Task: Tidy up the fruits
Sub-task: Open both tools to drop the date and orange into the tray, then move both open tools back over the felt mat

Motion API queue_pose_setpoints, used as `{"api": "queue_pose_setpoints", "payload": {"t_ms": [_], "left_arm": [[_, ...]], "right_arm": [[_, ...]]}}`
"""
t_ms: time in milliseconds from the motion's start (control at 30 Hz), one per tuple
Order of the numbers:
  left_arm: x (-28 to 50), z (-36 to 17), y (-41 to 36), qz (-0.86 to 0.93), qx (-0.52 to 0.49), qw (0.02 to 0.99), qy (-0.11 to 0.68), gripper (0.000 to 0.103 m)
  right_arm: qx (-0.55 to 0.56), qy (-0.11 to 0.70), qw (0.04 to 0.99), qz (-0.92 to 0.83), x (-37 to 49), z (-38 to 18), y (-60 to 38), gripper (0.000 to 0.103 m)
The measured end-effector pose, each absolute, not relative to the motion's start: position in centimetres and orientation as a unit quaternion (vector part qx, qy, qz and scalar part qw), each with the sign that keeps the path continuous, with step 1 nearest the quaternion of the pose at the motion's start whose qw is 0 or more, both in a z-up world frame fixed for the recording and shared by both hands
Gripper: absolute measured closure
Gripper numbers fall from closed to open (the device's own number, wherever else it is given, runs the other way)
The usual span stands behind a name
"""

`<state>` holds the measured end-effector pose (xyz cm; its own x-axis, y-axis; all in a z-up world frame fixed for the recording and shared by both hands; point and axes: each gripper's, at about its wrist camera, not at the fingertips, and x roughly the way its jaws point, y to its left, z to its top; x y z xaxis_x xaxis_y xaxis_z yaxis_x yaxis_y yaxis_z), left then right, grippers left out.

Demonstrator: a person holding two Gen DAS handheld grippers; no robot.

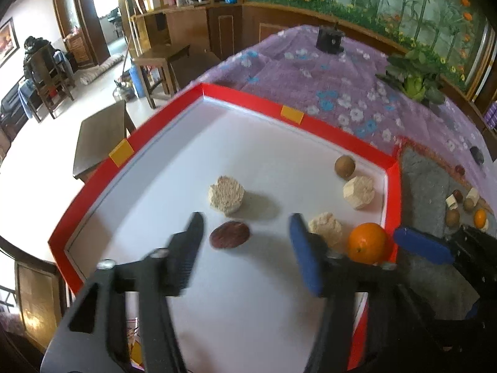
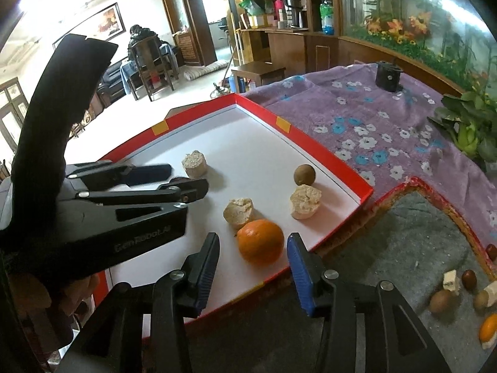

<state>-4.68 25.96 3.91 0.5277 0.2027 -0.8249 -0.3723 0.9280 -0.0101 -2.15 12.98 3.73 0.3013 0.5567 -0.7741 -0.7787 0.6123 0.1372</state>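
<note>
**A:** What is under my left gripper (image 1: 247, 230) right now?

**B:** A dark reddish-brown date (image 1: 230, 234), lying on the white floor of the red-walled tray (image 1: 392, 192), toward its near left part. My jaws stand spread on either side of it and the pads do not touch it. It looks wrinkled and matte, a flattened oval, and I judge it light and a little soft, so I would pinch it across its short width and gently.

**A:** And the pale lumps?

**B:** Three beige peeled chunks with cut facets. One (image 1: 226, 198) sits just beyond the date, one (image 1: 326, 227) just beside my left gripper's blue finger, one (image 1: 358, 192) near the tray's right wall. They look fibrous and rough. I judge them stiff enough to grip on two flat faces, perhaps crumbly at the edges.

**A:** The round ones?

**B:** A small brown longan (image 1: 344, 168) lies near the far right corner: a smooth, thin-shelled ball that I think would roll and crack under a hard squeeze. The orange (image 2: 260, 241) sits by the near right wall, between the fingers of my right gripper (image 2: 253, 258), which are parted and clear of it. Its peel is pebbled and glossy. I judge it the heaviest piece, firm, best held across its widest part.

**A:** Anything left outside?

**B:** More small fruits (image 2: 466, 292) lie on the grey mat (image 2: 403, 248) to the right, on the purple flowered cloth (image 2: 357, 118).
</note>
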Motion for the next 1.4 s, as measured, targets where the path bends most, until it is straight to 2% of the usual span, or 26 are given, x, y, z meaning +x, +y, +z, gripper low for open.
{"api": "queue_pose_setpoints", "payload": {"t_ms": [133, 567, 733, 900, 1400], "left_arm": [[-4.8, 4.2, 25.3, 0.16, -0.092, 0.87, 0.456, 0.04], [-5.2, 5.7, 19.8, 0.125, -0.066, 0.888, 0.438, 0.04], [-4.9, 5.9, 16.5, 0.092, -0.053, 0.893, 0.438, 0.04], [-4.1, 5.7, 13.4, 0.062, -0.044, 0.892, 0.446, 0.04], [0.7, 3.7, 5.6, -0.023, -0.025, 0.879, 0.475, 0.04]], "right_arm": [[-0.126, 0.405, 0.805, 0.415, -2.8, 4.6, 11.6, 0.059], [-0.097, 0.382, 0.844, 0.365, -4.3, 6.1, 4.7, 0.046], [-0.076, 0.378, 0.854, 0.35, -4.7, 6.3, 0.7, 0.044], [-0.099, 0.376, 0.867, 0.311, -5.5, 6.0, -2.9, 0.037], [-0.02, 0.406, 0.875, 0.262, -4.3, 3.9, -12.3, 0.037]]}}
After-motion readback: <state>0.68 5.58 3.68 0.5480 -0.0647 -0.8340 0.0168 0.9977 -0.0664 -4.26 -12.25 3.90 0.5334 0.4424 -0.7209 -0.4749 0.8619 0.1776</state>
